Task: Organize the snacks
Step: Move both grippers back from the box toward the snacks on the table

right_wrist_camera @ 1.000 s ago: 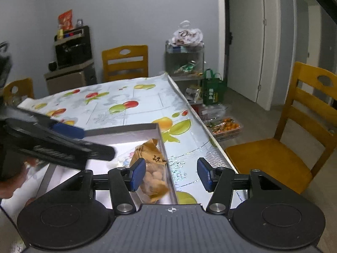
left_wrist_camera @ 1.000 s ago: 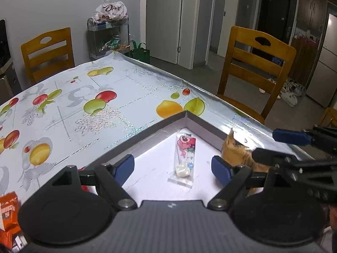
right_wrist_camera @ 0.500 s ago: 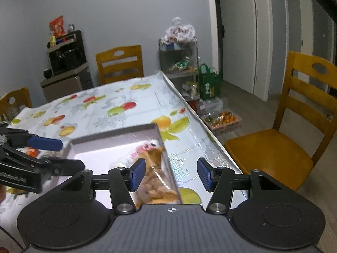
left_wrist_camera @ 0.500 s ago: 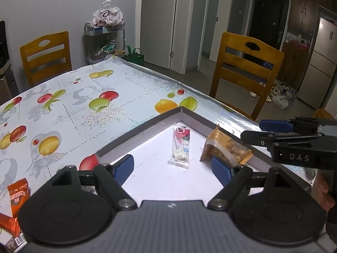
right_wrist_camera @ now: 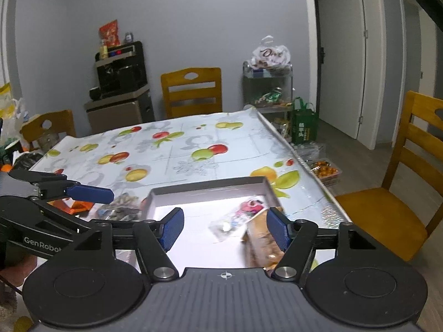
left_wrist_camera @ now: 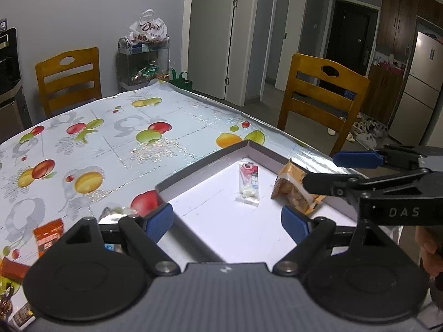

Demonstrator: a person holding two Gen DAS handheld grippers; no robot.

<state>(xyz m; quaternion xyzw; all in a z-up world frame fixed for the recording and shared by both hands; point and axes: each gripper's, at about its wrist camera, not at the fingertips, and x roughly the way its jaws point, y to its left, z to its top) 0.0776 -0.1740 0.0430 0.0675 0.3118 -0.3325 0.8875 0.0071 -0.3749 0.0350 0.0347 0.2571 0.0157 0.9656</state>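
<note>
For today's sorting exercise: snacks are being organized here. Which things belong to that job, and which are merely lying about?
Job: grey box; candy packet; orange nut bag; loose orange snack packet.

Lying about: wooden chair; Dove bag; green tote.

Grey-blue painted walls (right_wrist_camera: 193, 13) enclose the room. A table covered in a glossy fruit-printed oilcloth (left_wrist_camera: 116, 144) fills the middle. One slatted amber wooden chair (right_wrist_camera: 192, 91) stands at the tabletop's far edge, another (left_wrist_camera: 321, 96) at its right edge. Just beyond the far right corner stands a metal wire shelf trolley (right_wrist_camera: 267, 88) topped by a white plastic bag (right_wrist_camera: 271, 54). White panelled doors (left_wrist_camera: 213, 33) line the right wall above grey wood-look flooring (right_wrist_camera: 346, 149).
</note>
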